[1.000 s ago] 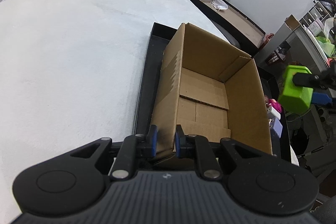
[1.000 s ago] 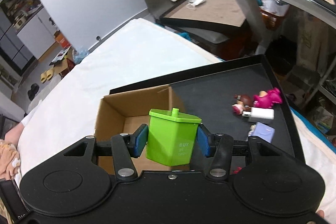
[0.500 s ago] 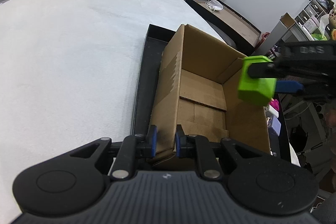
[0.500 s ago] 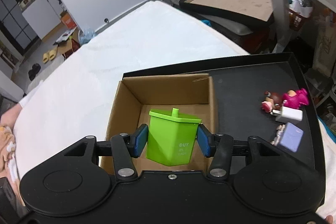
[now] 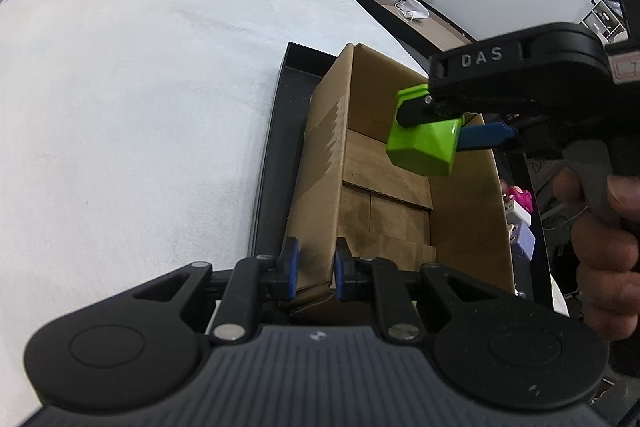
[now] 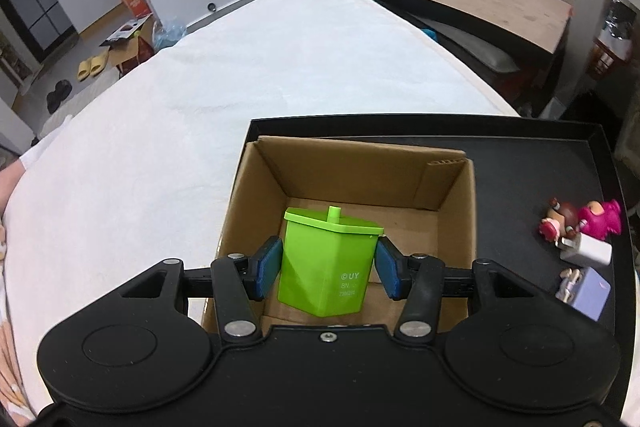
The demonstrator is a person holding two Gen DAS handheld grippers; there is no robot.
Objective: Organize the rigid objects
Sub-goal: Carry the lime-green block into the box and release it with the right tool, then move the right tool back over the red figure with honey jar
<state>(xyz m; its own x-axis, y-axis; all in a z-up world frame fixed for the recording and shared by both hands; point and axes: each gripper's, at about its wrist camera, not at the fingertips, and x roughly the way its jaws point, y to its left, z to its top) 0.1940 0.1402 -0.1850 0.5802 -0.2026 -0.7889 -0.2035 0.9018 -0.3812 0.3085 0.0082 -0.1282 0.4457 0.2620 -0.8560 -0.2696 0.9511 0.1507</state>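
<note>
Leftmost, beside the open brown cardboard box (image 5: 400, 195) that serves as the landmark, lies the white cloth-covered table top (image 5: 140, 107), bare on that side as far as the views show. Next comes the left gripper (image 5: 313, 269), its blue-padded jaws drawn close on the box's near left wall, the cardboard pinched between them; the likely reason is to steady the light box so it cannot slide or tip while something is lowered in. Underneath the box sits the shallow black rectangular tray (image 6: 560, 147), the box occupying its left part. Above the box's open mouth hangs the bright green faceted plastic cup with a lid and short stub (image 6: 330, 263), gripped on its two opposite side faces by the right gripper (image 6: 328, 269), whose jaws are spread only as wide as the cup and pressed against it. Holding it upright by the flat sides probably keeps it from twisting on release. Seen from the left wrist, the cup is still clear of the box floor, so the placing step looks unfinished. To the right of the box, on the tray's bare floor, wait a small pink and brown toy figure (image 6: 580, 223), a white plug-like block (image 6: 586, 251) touching it, and a pale lilac block (image 6: 590, 291) just nearer, presumably next to be boxed.
</note>
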